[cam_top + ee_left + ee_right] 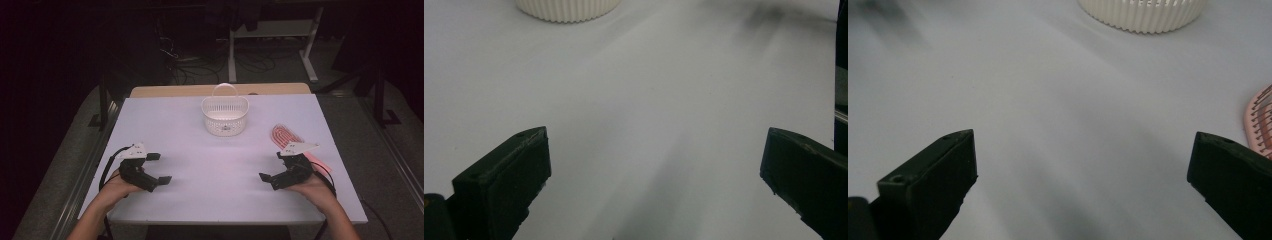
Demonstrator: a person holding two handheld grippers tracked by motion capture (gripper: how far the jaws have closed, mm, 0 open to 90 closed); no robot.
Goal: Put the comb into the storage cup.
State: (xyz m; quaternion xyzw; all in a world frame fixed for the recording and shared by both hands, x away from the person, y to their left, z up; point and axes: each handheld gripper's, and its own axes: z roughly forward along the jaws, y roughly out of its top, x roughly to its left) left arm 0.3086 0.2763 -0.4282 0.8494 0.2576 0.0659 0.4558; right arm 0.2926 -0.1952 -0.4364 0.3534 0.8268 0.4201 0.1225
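Note:
A white slatted basket (225, 115) with a handle stands at the table's back centre; its base shows in the left gripper view (566, 9) and the right gripper view (1143, 12). A pink hairbrush (286, 136) lies flat at the right, just behind my right gripper (271, 167); its edge shows in the right gripper view (1260, 125). That gripper is open and empty, resting low near the front right. My left gripper (158, 168) is open and empty at the front left.
The white table (210, 165) has a wooden strip along its far edge. Dark floor, cables and a white desk frame (270, 30) lie beyond. Wide bare surface separates the grippers.

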